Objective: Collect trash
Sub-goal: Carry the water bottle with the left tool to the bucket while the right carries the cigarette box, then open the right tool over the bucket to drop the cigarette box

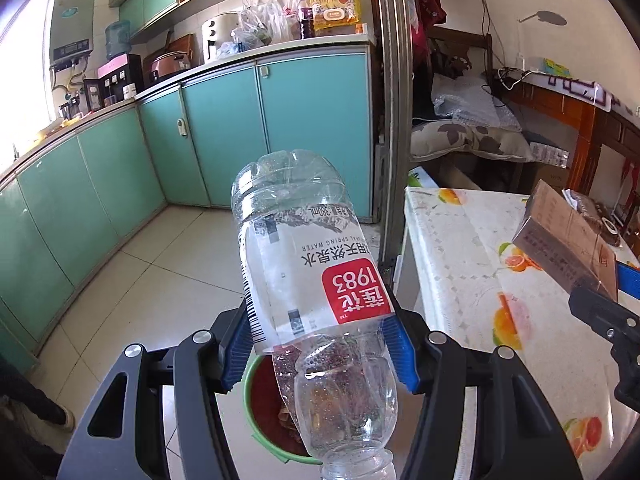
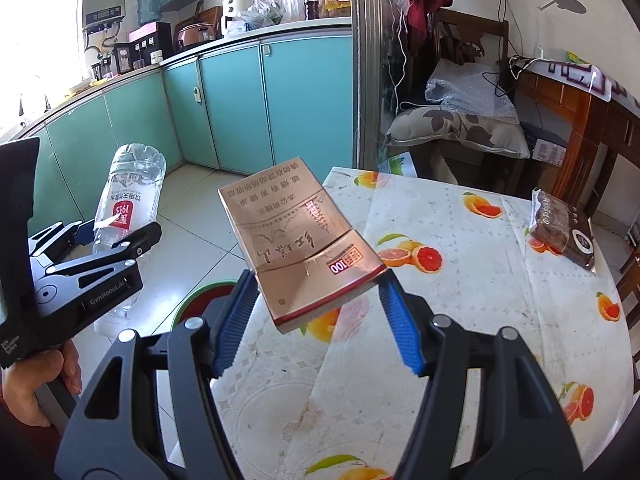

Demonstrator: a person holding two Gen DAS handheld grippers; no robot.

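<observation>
Left tongs (image 1: 316, 344) grip an empty bottle (image 1: 308, 264) above the green bin (image 1: 256, 432), left of the counter (image 2: 460, 320) edge; right tongs (image 2: 316, 316) clamp a cigarette box (image 2: 298, 240).

Black grippers (image 2: 316, 316), ribbed blue pads (image 2: 234, 324), silver screws.

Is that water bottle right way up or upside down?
Upside down: the water bottle sits in the left gripper with neck pointing down and label text inverted.

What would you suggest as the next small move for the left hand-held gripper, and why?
Probably open the left hand-held gripper and let go: it clamps the empty water bottle neck-down, and the green-rimmed bin shows directly beneath the neck, so the bottle should drop in.
</observation>
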